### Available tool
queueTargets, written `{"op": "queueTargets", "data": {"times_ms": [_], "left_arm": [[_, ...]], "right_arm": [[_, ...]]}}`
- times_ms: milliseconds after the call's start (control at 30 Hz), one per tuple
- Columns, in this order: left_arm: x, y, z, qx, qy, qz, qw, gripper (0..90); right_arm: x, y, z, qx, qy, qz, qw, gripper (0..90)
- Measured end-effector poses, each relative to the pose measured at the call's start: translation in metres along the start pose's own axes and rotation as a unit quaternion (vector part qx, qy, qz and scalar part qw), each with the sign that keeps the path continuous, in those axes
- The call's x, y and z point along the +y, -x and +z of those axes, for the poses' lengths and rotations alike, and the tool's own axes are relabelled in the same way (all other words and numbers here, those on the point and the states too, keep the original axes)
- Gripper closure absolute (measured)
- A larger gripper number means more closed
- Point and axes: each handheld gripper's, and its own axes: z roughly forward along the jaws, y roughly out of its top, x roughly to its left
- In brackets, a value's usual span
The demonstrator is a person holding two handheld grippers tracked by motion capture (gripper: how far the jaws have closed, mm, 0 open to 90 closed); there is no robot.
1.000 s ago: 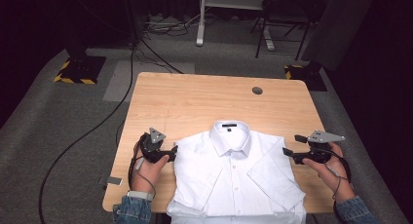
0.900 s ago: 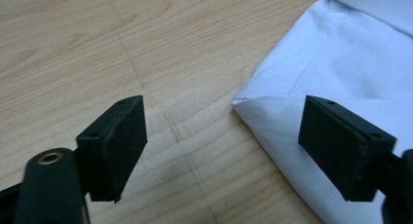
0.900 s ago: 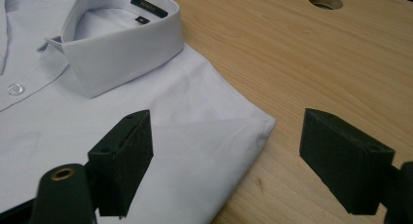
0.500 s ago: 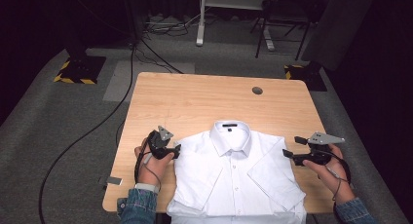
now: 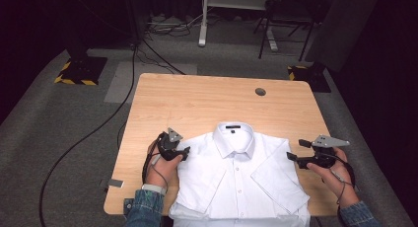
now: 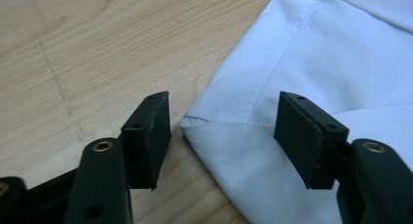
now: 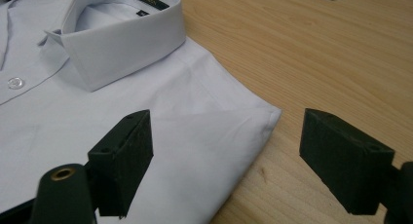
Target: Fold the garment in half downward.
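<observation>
Shirt (image 5: 239, 177), white, folded, collar toward the far side, lies flat on the near half of the table (image 5: 197, 103). Left tool (image 6: 221, 136) at the shirt's left shoulder corner: jaws have just been closing, corner fold sits between them, pads not yet touching cloth. Right tool (image 7: 226, 160) spread wide, straddling the right shoulder corner, no contact.

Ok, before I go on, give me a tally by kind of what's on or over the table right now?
White shirt: 1
Tongs: 2, the left tongs at the shirt's left shoulder corner, the right tongs at its right shoulder corner
Small grey tag at the table's left edge: 1
Total: 4
</observation>
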Motion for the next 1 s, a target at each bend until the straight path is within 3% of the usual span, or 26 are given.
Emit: {"op": "queueTargets", "data": {"times_ms": [167,267,400,600,1000], "left_arm": [[0.002,0.004,-0.003,-0.007,-0.010,0.005,0.9999,53.9],[0.001,0.007,-0.003,-0.017,-0.008,0.005,0.9998,68.0],[0.001,0.009,-0.003,-0.025,-0.005,0.004,0.9997,78.3],[0.001,0.010,-0.003,-0.024,-0.004,0.009,0.9997,82.9],[-0.002,0.007,-0.002,-0.038,0.003,-0.009,0.9992,83.3]], "right_arm": [[0.000,0.000,0.001,0.000,0.000,0.001,1.0000,19.6],[0.001,0.000,0.002,0.001,0.002,0.001,1.0000,19.7],[0.001,0.000,0.002,0.001,0.001,0.001,1.0000,19.7],[0.001,0.003,0.000,-0.002,0.001,0.003,1.0000,19.9],[0.008,0.012,0.003,-0.021,-0.009,-0.002,0.9997,21.5]]}}
